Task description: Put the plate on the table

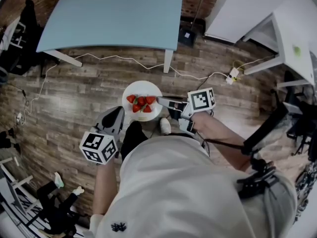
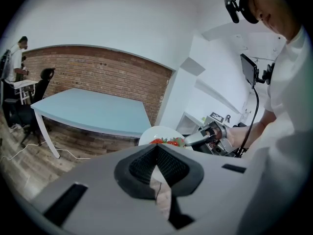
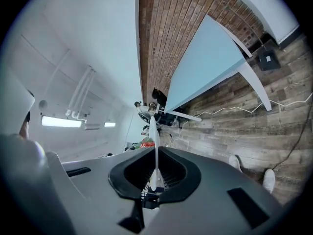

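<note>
Jaws of left gripper (image 1: 115, 117) meet, with nothing between them; it hangs just beside plate (image 1: 141, 87). Plate rides above floor, well apart from table (image 1: 114, 14), and bears strawberries (image 1: 141, 103). Right gripper (image 1: 161, 101) clamps plate's right rim alone. Risk: this one-edge hold may let plate sag or slip, and any tilt likely rolls strawberries off.

White short-sleeved T-shirt (image 1: 163, 182), small dark emblem (image 1: 119, 226) at the end far from the tongs. Dark trousers (image 1: 132, 135) and white shoe (image 1: 165, 126) between left gripper (image 1: 118, 112) and right gripper (image 1: 163, 101). Grey shells, black ribbed pads (image 2: 142, 165). White marker cubes (image 1: 99, 148), black squares, behind each. Thin black cable (image 1: 223, 142) behind right gripper, towards black gear (image 1: 255, 175).
</note>
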